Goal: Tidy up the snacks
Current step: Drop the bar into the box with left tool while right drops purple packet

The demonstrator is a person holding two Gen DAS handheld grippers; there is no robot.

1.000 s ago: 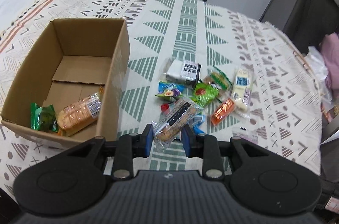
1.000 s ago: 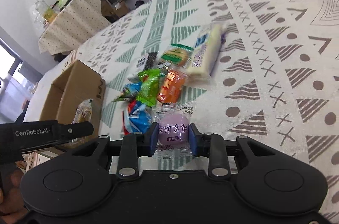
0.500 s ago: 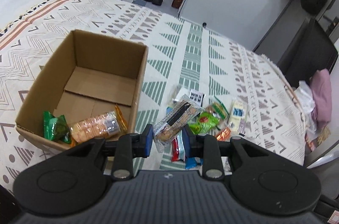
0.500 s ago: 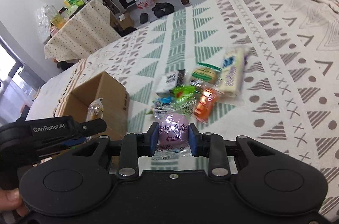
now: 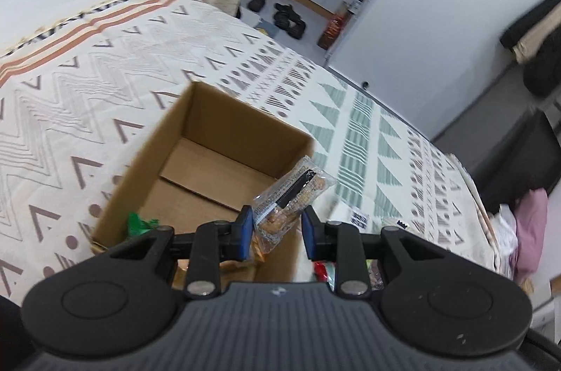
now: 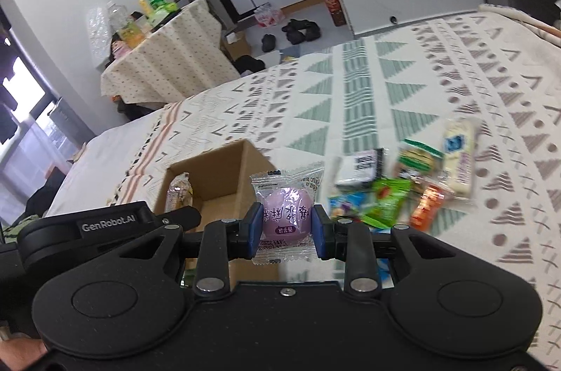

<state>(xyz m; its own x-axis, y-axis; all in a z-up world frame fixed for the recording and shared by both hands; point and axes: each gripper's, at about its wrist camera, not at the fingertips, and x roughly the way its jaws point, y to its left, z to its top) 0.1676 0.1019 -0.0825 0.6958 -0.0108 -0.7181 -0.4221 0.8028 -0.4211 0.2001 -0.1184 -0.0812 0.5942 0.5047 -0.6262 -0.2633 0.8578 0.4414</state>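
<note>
My left gripper point(image 5: 277, 227) is shut on a clear-wrapped cracker pack point(image 5: 291, 195) and holds it over the near right corner of the open cardboard box point(image 5: 196, 139). A green packet point(image 5: 138, 222) lies inside the box. My right gripper point(image 6: 287, 225) is shut on a purple round snack in a clear wrapper point(image 6: 285, 216), held above the bed just right of the box point(image 6: 224, 174). The left gripper body point(image 6: 105, 223) shows at the left of the right wrist view. Several loose snacks point(image 6: 403, 181) lie on the bedspread to the right.
The patterned bedspread point(image 5: 87, 83) covers the bed. A black cabinet point(image 5: 519, 153) and pink clothing point(image 5: 531, 230) lie past the bed's right edge. A covered table with bottles point(image 6: 157, 55) and shoes on the floor point(image 6: 298, 32) stand beyond the bed.
Both grippers have lifted and swung left toward the box with their snacks. The left one now hangs over the box's corner; the snack pile has slid right in the right view.
</note>
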